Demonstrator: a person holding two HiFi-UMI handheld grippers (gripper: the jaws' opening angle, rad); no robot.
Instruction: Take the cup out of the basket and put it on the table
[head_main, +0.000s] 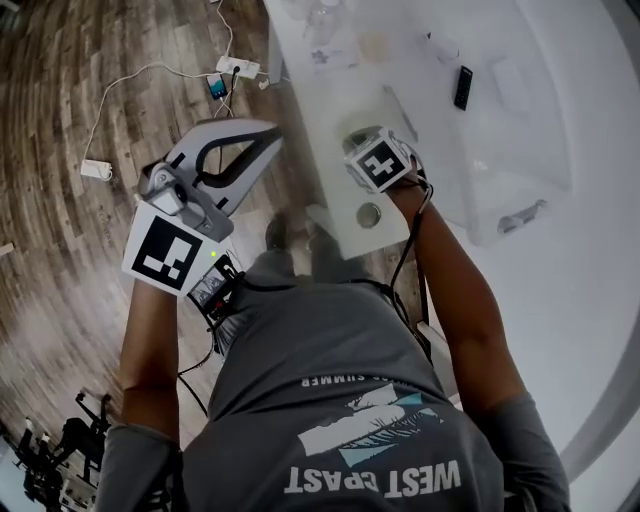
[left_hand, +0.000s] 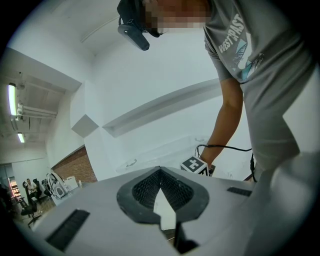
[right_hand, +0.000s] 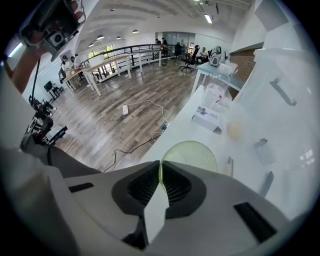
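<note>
Power strip (head_main: 238, 66) on wooden floor (head_main: 80, 100), black remote (head_main: 463, 87)

the left gripper (left_hand: 160, 171) points upward, jaws together on nothing; beyond it, a person's arm (left_hand: 227, 115) and a marker cube (left_hand: 196, 166).

I am reading WEST COAST in white capitals across the chest of my grey T-shirt (head_main: 372, 478), upside down in the head view, with SUMMER in smaller letters beside it. The print on the white box (right_hand: 207, 119) on the table is too small for me to read.
</note>
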